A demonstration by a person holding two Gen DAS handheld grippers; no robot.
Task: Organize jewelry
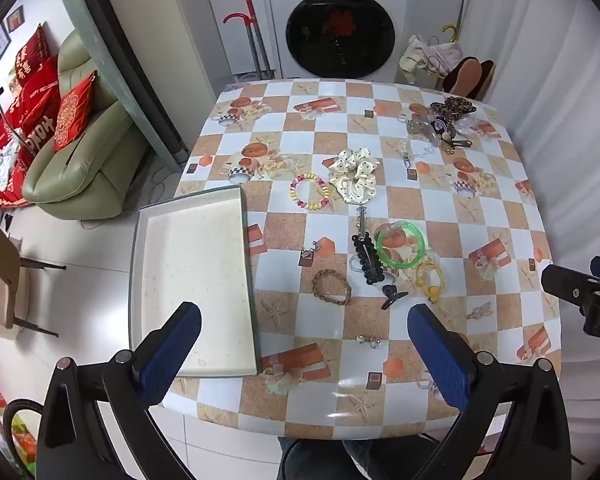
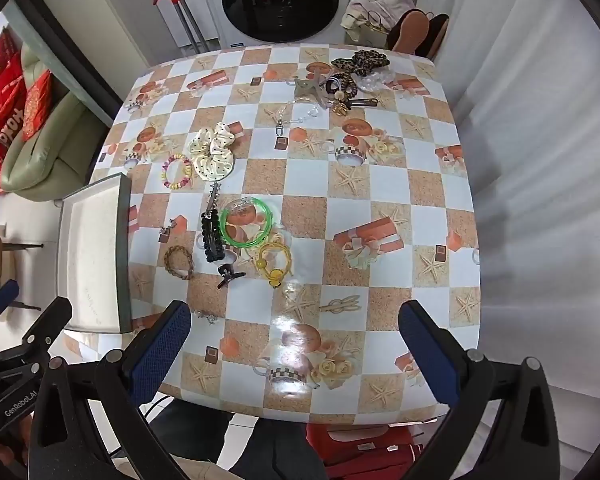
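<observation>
Blue-padded hand-held gripper [image 1: 304,344] and its twin [image 2: 294,336] tilt steeply downward, agape.

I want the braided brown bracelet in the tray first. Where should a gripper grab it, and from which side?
The braided brown bracelet lies flat as an open ring beside the tray. Probably best to come straight down with the open left gripper, one finger inside the loop and one outside, pinching the near arc; other pieces lie clear of it.

a home: a washer [image 1: 340,28] stands behind the checked surface [image 1: 380,208], a green sofa [image 1: 80,152] with red cushions [image 1: 74,112] beside it.
</observation>
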